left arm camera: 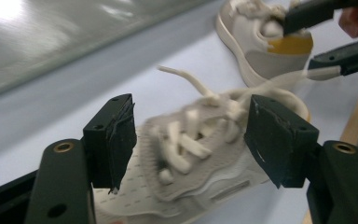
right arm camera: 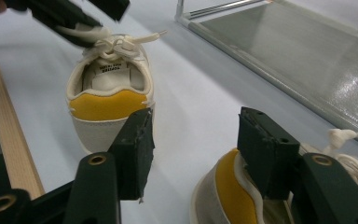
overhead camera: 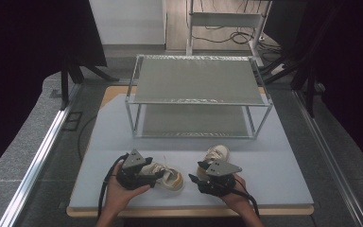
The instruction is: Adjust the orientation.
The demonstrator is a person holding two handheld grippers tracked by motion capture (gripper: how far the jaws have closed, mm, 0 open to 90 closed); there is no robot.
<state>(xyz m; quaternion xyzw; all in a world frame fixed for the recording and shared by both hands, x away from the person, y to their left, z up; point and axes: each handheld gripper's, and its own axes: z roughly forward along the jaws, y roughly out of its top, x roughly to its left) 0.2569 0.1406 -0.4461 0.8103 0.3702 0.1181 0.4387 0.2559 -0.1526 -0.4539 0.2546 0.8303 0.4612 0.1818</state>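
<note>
Looking down from the high view first: spotting a left shoe (overhead camera: 168, 176) and a right shoe (overhead camera: 216, 153) flat on the desk (overhead camera: 283, 170), near the front edge, well short of the rack (overhead camera: 198, 94). Seeing the left gripper (overhead camera: 152, 174) over the left shoe and the right gripper (overhead camera: 199, 172) at the heel of the right shoe. Can't judge either grip from up there.

Moving to the left gripper view: fingers (left arm camera: 114, 140) wide open, straddling the left shoe at the lacing, apparently not pressing, holding nothing. Blurry though, so hard to call contact for sure. Could end up grabbing mostly laces (left arm camera: 191, 84) and soft upper on closing here, then losing the shoe mid-lift or carrying it drooping toe-down. Might also drag a loose lace end across the desk and snag it on the rack.

Switching to the right gripper view: fingers (right arm camera: 265, 154) also well open, one over the collar of the right shoe, the other outside with a clear gap, so nothing held yet. Would pinch just the thin heel wall from there, meaning a floppy hold and a likely tilt or slip. Also worth watching: both grippers close together, so could bump each other or knock the other shoe on lifting. Better to go deeper before squeezing.
</note>
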